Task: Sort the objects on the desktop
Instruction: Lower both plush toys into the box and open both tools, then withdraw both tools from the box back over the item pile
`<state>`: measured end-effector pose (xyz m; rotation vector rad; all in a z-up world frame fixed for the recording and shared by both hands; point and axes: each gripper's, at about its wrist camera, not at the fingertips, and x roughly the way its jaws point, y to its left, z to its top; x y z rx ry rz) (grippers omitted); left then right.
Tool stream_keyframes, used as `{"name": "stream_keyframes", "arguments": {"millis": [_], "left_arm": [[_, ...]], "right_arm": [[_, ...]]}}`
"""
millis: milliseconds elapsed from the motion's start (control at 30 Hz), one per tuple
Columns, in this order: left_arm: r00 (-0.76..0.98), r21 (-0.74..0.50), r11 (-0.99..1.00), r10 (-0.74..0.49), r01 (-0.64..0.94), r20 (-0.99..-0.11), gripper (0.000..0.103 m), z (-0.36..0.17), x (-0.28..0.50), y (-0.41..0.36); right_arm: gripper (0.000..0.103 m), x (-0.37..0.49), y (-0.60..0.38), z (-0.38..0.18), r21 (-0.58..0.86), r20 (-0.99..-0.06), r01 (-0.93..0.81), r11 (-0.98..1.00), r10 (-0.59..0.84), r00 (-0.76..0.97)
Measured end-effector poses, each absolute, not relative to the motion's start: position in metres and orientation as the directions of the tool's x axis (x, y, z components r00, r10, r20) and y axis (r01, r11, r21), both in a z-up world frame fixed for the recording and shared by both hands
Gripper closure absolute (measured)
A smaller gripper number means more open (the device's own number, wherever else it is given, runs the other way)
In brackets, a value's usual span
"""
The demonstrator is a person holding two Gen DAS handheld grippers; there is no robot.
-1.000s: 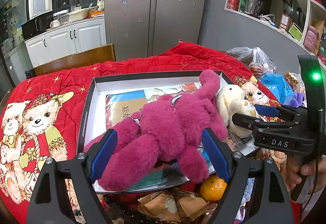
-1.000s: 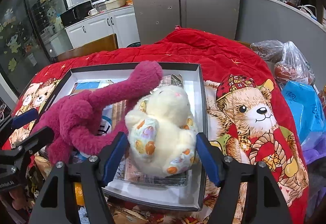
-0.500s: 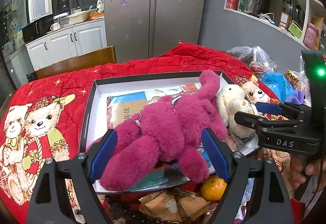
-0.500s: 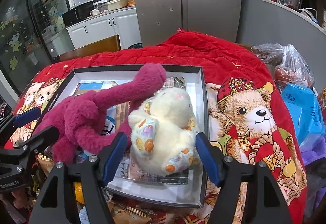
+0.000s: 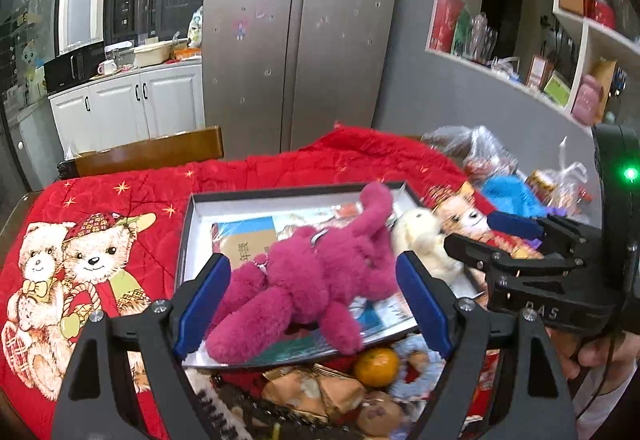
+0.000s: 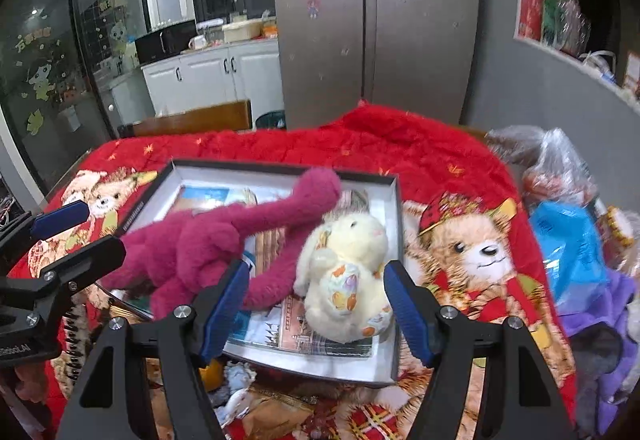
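Observation:
A magenta plush toy [image 5: 316, 280] lies in a shallow black-rimmed white box [image 5: 240, 207] on the red bear-print cloth. It also shows in the right wrist view [image 6: 224, 240]. A cream plush bunny [image 6: 348, 276] lies beside it at the box's right side. It also shows in the left wrist view [image 5: 420, 240]. My left gripper [image 5: 312, 304] is open and hangs above the magenta plush, apart from it. My right gripper [image 6: 316, 304] is open and hangs above the bunny, apart from it.
An orange [image 5: 376, 367], snack packets [image 5: 316, 392] and small toys lie at the box's near edge. Plastic bags [image 6: 560, 176], a blue bag [image 6: 568, 248] and a purple plush [image 6: 612, 320] crowd the right. A wooden chair back [image 5: 152, 152] stands behind the table.
Both grippers have pulled up and back from the box, so both plush toys look smaller and lower between the open fingers. The toys stay in the box.

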<state>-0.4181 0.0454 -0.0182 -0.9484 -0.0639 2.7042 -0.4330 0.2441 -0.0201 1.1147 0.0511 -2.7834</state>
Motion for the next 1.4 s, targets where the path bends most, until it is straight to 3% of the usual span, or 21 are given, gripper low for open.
{"name": "stream_keyframes", "arguments": {"millis": [167,533,967,1400], "left_arm": [[-0.774,-0.149,-0.959,0.283,-0.241,-0.567,0.012,0.012,-0.392,0.046],[-0.78,-0.143,-0.965,0.262,-0.22,-0.568,0.011,0.033,-0.311,0.034],[-0.806,-0.11,-0.979,0.202,-0.17,-0.556,0.01,0.017,-0.229,0.016],[-0.785,-0.13,-0.977,0.215,-0.172,-0.581,0.01,-0.007,-0.2,0.019]], "right_arm": [[0.027,-0.404,0.244,0.016,0.037,-0.641,0.14,-0.989,-0.131,-0.756],[0.024,-0.326,0.241,0.065,0.033,-0.558,0.14,-0.99,-0.135,-0.819],[0.023,-0.254,0.239,0.051,0.046,-0.56,0.151,-0.987,-0.151,-0.814],[0.023,-0.222,0.244,0.026,0.046,-0.611,0.132,-0.99,-0.132,-0.781]]}}
